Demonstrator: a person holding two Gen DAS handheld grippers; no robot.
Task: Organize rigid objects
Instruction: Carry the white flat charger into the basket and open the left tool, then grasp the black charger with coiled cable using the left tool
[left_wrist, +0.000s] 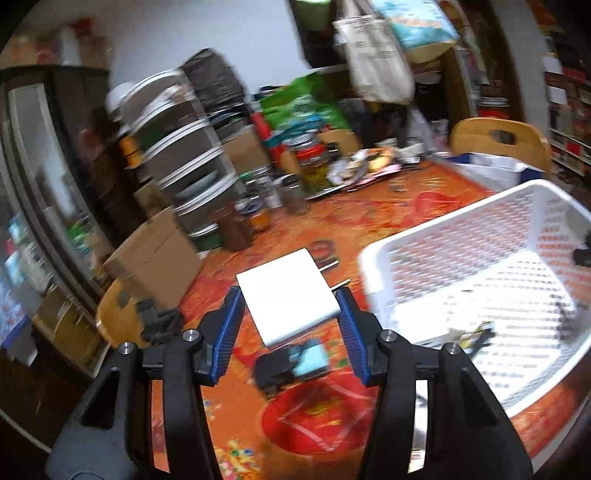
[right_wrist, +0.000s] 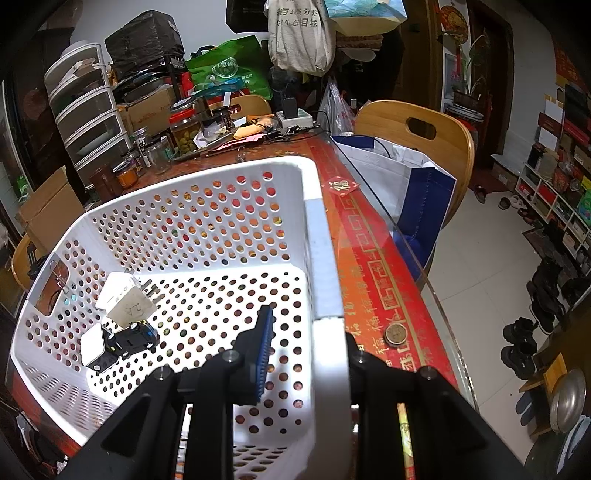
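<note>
Left gripper (left_wrist: 290, 314) clamped on white power adapter (left_wrist: 286, 295), prongs pointing away from me, held up above orange tablecloth (left_wrist: 369, 221) just left of white perforated basket (left_wrist: 461, 236). My right gripper (right_wrist: 306, 354) pinched on basket's right wall, one finger inside, one outside. In basket: white charger (right_wrist: 125, 301), black toy car (right_wrist: 131, 341), small white cube (right_wrist: 92, 349).

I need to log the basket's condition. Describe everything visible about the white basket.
The white basket looks like rigid plastic, its walls and floor punched with round holes, a handle cutout in one wall. It sits upright on the red patterned tablecloth, near the table's edge. The right gripper has its jaws shut on the near wall. Inside lie a white plug adapter, a black toy car and a small white charger.
</note>
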